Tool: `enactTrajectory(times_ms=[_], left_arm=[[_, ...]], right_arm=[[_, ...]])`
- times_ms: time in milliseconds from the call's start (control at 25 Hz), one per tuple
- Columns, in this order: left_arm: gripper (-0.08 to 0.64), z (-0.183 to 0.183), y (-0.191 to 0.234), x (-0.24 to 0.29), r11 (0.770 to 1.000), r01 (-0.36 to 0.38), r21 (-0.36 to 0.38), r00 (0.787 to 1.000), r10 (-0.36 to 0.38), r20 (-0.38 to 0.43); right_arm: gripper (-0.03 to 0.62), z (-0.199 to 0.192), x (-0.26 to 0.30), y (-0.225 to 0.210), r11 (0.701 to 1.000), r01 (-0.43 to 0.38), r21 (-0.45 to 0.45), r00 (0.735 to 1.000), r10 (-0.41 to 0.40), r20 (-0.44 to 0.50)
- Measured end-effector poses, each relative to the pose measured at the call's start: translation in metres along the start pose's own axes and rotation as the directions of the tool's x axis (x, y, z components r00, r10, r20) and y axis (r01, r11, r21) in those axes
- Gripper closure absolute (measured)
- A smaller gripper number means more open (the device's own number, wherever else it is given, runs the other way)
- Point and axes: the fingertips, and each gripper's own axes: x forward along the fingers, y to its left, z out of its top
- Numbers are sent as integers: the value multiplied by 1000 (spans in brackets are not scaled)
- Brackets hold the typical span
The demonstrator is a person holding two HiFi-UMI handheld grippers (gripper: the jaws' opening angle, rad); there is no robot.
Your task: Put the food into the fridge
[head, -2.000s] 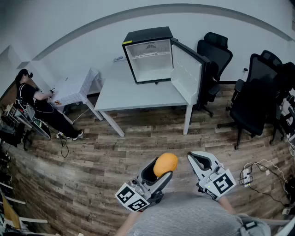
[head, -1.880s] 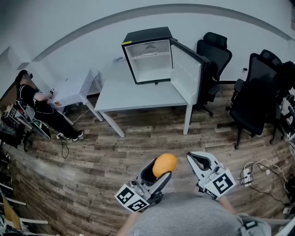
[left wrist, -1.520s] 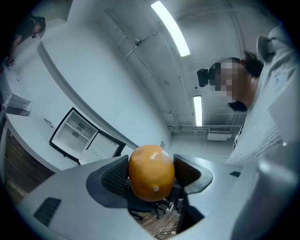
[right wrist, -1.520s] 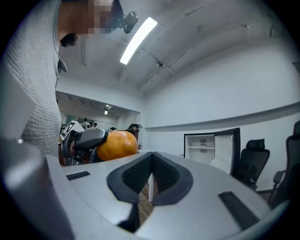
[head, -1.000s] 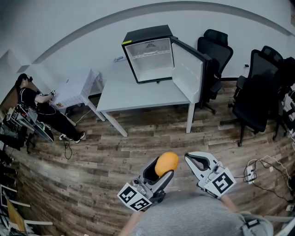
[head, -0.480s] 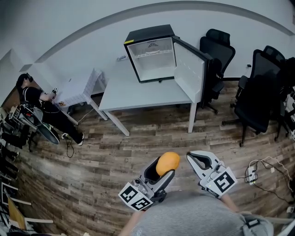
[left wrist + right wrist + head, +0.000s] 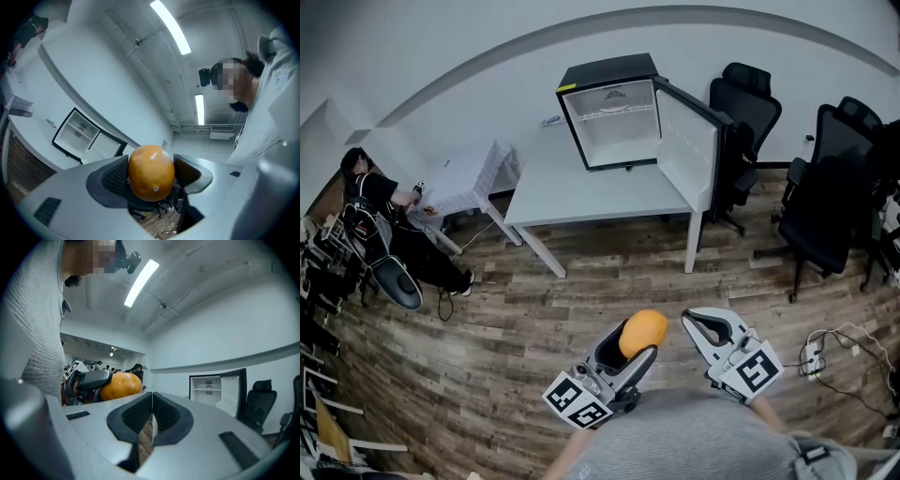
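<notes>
An orange (image 7: 642, 331) (image 7: 151, 172) sits clamped between the jaws of my left gripper (image 7: 630, 345) (image 7: 151, 174), held low in front of me over the wood floor. My right gripper (image 7: 710, 327) (image 7: 152, 418) hangs beside it to the right, shut with nothing between its pads. The orange (image 7: 121, 386) also shows at the left of the right gripper view. The small black fridge (image 7: 611, 111) (image 7: 75, 133) (image 7: 216, 393) stands on a white table (image 7: 591, 192) across the room, its door (image 7: 685, 155) swung wide open and its white interior bare.
Black office chairs (image 7: 748, 122) stand right of the table, more at the far right (image 7: 834, 187). A person (image 7: 380, 225) sits by a small white table (image 7: 464, 178) at the left. Cables and a power strip (image 7: 811, 354) lie on the floor at the right.
The view has shifted slightly, so the table and fridge sit a little further right. Both grippers hold much the same pose, the orange still gripped.
</notes>
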Motion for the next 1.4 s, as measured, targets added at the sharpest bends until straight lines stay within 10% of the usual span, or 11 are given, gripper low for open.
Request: enactTrajectory(times_ms=[800,1400], left_arm=[[252,3,10,7,1000,7,-19,1000,-7,-1],[252,29,115,62,996,81,-40,997,-82,-6]], right_arm=[[580,-5,0,-1,1000,-14,16,1000,14,-17],[580,-24,76,-80,993,120,10,992,-119,-33]])
